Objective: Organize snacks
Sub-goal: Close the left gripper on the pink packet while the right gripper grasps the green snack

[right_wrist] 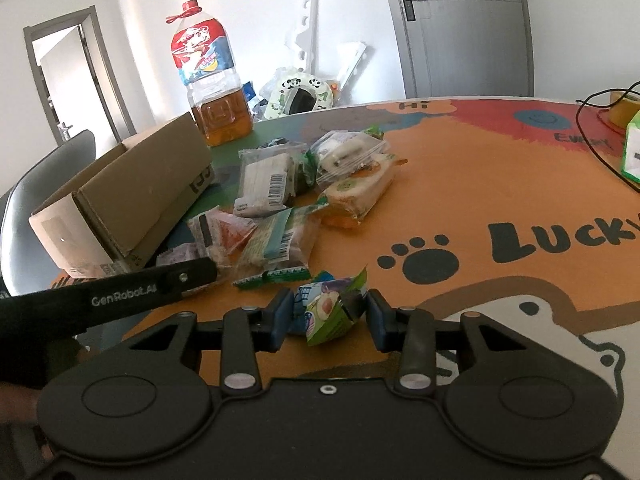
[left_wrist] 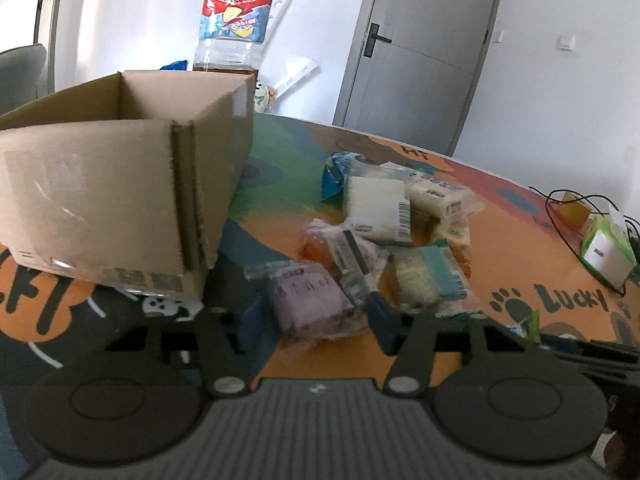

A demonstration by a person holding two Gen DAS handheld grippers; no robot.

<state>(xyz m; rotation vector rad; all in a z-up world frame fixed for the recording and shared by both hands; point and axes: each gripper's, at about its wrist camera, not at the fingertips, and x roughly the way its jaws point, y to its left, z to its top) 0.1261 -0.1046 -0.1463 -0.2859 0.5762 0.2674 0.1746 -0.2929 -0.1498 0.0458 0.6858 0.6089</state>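
Snacks (right_wrist: 280, 216) are piled on the table (right_wrist: 500, 184) beside a cardboard box (right_wrist: 132, 196); a green packet (right_wrist: 334, 312) is flanked by the spread-apart right gripper (right_wrist: 326, 318), a purple pack (left_wrist: 308, 304) by the parted left gripper (left_wrist: 316, 320).

Left gripper (left_wrist: 316, 320) low and level, fingers spread wide, its black finger (right_wrist: 192, 276) reaching across ahead of the right gripper (right_wrist: 326, 318), also low, fingers (right_wrist: 280, 316) parted to a moderate gap.

Purple snack packet (left_wrist: 310, 300) blurred, box (left_wrist: 120, 184) interior hidden, tissue box (right_wrist: 632, 152) cut off by edge
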